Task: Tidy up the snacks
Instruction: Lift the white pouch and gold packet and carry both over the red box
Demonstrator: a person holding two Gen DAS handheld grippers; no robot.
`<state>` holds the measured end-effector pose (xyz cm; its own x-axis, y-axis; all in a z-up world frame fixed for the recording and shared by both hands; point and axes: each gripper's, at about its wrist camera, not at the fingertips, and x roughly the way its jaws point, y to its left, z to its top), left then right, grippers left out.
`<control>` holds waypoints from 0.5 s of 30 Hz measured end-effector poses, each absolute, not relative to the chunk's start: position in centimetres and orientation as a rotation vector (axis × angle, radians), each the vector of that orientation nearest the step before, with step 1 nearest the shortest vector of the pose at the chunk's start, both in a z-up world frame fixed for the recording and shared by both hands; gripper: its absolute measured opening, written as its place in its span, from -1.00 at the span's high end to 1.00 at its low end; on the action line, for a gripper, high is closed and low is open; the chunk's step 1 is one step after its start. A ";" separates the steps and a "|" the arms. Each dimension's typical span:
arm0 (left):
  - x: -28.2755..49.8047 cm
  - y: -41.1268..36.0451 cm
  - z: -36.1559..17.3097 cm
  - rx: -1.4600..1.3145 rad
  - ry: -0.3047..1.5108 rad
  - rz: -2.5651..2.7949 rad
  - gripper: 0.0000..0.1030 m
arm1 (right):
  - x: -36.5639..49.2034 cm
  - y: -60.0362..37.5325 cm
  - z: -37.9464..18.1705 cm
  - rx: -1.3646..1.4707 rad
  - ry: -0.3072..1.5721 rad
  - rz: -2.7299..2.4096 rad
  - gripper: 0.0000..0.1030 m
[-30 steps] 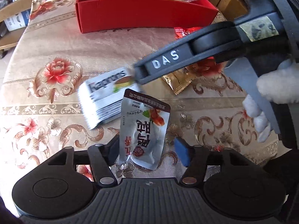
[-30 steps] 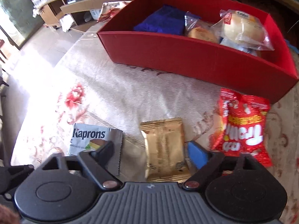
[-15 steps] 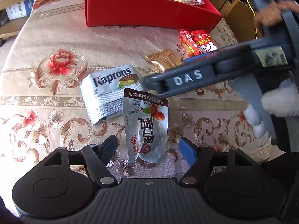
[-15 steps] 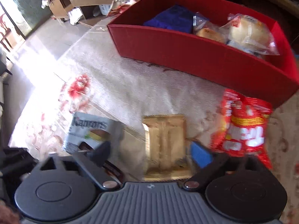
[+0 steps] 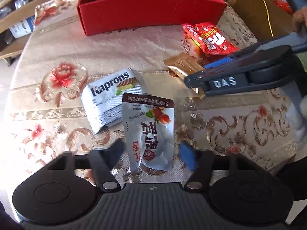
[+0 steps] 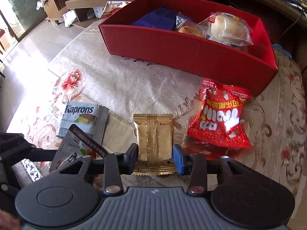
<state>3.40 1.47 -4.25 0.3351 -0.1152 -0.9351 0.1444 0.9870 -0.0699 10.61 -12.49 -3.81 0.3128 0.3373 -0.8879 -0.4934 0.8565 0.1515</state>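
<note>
A silver pouch [image 5: 149, 130] with red print lies between the fingers of my left gripper [image 5: 151, 153]. Its jaws are closing, and a small gap still shows at the blue pad [image 5: 187, 158]. My right gripper [image 6: 155, 159] is shut on the near end of a gold packet [image 6: 153, 134]; in the left wrist view the same gripper [image 5: 193, 84] pinches that gold packet [image 5: 180, 65]. A white Kaprons wafer packet [image 5: 109, 92] lies partly under the pouch. A red snack bag [image 6: 220, 118] lies right of the gold packet. The red box [image 6: 191, 51] stands behind, with wrapped buns and a blue pack inside.
The flowered tablecloth [image 5: 124, 44] has bare room between the loose snacks and the red box [image 5: 149, 15]. Cardboard boxes [image 5: 255, 13] stand past the table's right edge. Low wooden shelves [image 6: 80, 3] and the floor lie beyond the left edge.
My right gripper's jaws closed onto the gold packet, and that gripper drew away to the right of the Kaprons packet. My left gripper's fingers came closer together around the silver pouch.
</note>
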 end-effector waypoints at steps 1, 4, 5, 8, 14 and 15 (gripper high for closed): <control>3.4 1.6 -4.2 0.016 1.217 -0.171 -0.08 | 10.5 -12.7 -3.7 -0.153 1.126 0.549 0.23; 3.4 1.8 -3.9 0.001 1.220 -0.180 0.10 | 10.4 -13.5 -3.5 -0.133 1.122 0.541 0.23; 3.4 1.9 -3.8 -0.004 1.217 -0.186 0.12 | 10.3 -13.9 -3.3 -0.123 1.121 0.539 0.23; 2.8 1.9 -3.1 -0.009 1.202 -0.205 0.12 | 9.8 -14.4 -2.7 -0.110 1.113 0.535 0.23; 3.1 2.1 -3.6 -0.039 1.221 -0.200 0.07 | 8.6 -14.2 -2.8 -0.129 1.125 0.537 0.23; 3.1 1.9 -3.6 -0.032 1.217 -0.200 0.05 | 8.6 -14.1 -2.7 -0.125 1.125 0.541 0.23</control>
<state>3.14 1.94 -3.61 0.3314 -0.1699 -0.9280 0.1356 0.9820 -0.1314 8.60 -14.08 -2.68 0.3182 0.3481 -0.8818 -0.4714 0.8651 0.1714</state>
